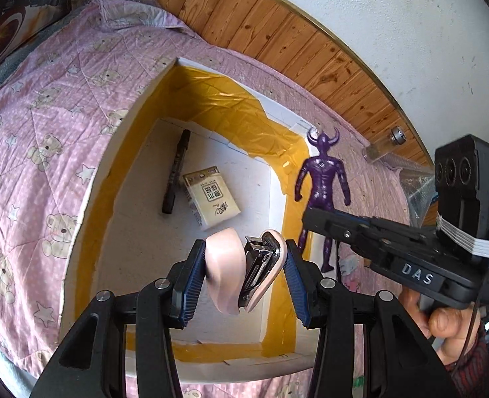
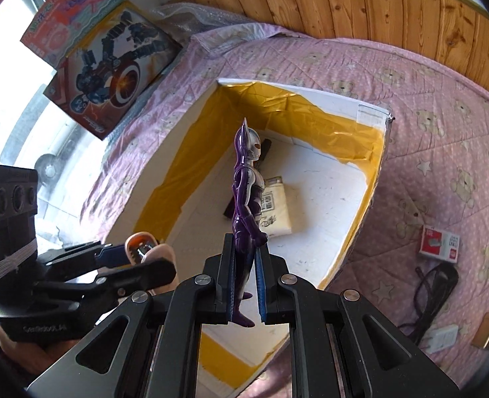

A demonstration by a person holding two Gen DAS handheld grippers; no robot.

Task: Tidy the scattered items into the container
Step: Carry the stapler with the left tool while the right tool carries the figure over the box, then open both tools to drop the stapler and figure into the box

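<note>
Over the foam box (image 1: 88, 199), your left gripper (image 1: 244, 277) pinched a pink stapler (image 1: 244, 272) while your right gripper (image 2: 244, 285) clamped a purple action figure (image 2: 247, 205).

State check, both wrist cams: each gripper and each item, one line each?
left gripper: shut on pink stapler, over the box
right gripper: shut on purple figure, upright
foam box: open, no lid
black marker: lying in the box
paper pack: lying in the box
red staple box: on the quilt, outside

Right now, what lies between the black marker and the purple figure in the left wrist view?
The small carton lies flat on the box floor between the black marker and purple figure, seen in the left wrist view.
</note>
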